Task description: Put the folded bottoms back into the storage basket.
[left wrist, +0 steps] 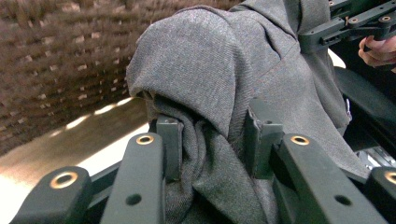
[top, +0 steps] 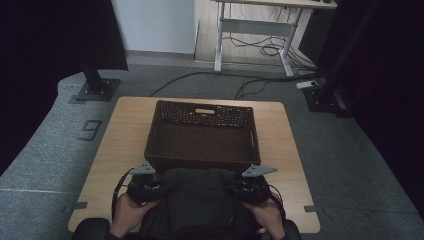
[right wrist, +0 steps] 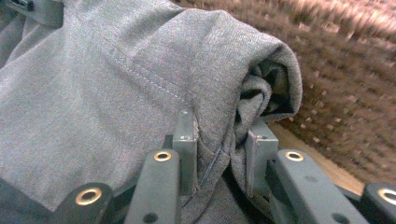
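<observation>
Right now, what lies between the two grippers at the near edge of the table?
The high view shows a folded grey garment spanning from the left gripper to the right gripper. Each gripper view shows its jaws clamped on a bunched end.

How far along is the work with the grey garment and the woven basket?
Done: both grips are made. The left gripper and right gripper each pinch a bunched end of the folded dark grey fabric garment. In hand: holding it at the table's near edge. Left: placing it into the brown woven basket.

one garment (top: 197, 192), one basket (top: 202, 132), one table (top: 125, 125)
</observation>
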